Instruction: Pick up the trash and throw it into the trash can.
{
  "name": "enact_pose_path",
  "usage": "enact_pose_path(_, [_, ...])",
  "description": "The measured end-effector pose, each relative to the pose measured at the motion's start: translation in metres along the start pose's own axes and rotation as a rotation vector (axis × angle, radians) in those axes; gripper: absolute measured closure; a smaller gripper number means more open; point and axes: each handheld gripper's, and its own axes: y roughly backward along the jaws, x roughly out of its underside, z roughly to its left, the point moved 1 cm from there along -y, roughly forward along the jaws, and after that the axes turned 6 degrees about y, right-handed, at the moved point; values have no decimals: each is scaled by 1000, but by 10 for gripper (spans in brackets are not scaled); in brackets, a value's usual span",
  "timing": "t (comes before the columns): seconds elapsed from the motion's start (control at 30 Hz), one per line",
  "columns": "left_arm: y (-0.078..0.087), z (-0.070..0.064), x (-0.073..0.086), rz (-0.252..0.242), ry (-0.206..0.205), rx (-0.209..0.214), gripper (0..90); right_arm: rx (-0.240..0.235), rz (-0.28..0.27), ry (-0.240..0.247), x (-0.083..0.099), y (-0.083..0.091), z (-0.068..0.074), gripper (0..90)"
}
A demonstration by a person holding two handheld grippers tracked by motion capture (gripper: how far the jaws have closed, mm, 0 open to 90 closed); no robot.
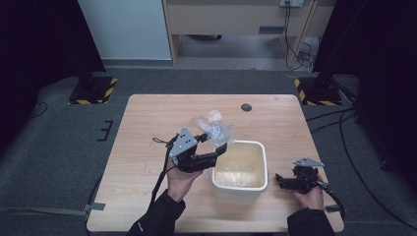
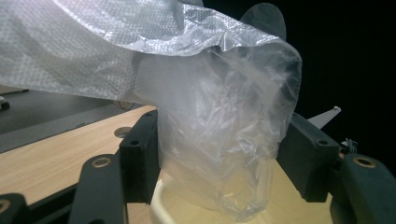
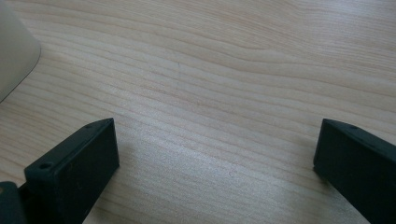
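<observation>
Our left gripper (image 1: 216,147) pinches the plastic bag (image 2: 219,135) between its fingers, held just above the white bin's (image 1: 239,191) far-left rim, while our right gripper (image 1: 281,180), fingers wide apart and empty, rests on the desk (image 3: 224,84) beside it.

a crumpled clear plastic bag (image 2: 219,135) hangs between the two black jaws of the left gripper (image 2: 217,158), above the rim of a white bin (image 2: 159,205) on the wooden table (image 2: 51,154).
</observation>
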Motion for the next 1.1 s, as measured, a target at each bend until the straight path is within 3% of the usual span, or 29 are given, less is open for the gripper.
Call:
enact_pose_path(0.53, [-31,-16,19,91,-41,31,359,0,0,0,0,0,0,3])
enact_pose_path(0.73, [-39,-14,31,141,-38,42,350,0,0,0,0,0,0,3])
enact_pose_path(0.87, [-44,-11,37,182,-24,52,299,0,0,1,0,0,0,3])
enact_pose_path(0.9, [-45,-10,39,195,-21,53,248,-1,0,0,0,0,0,3])
enact_pose_path(1.1, [-41,-9,37,176,-25,46,174,0,0,0,0,0,0,3])
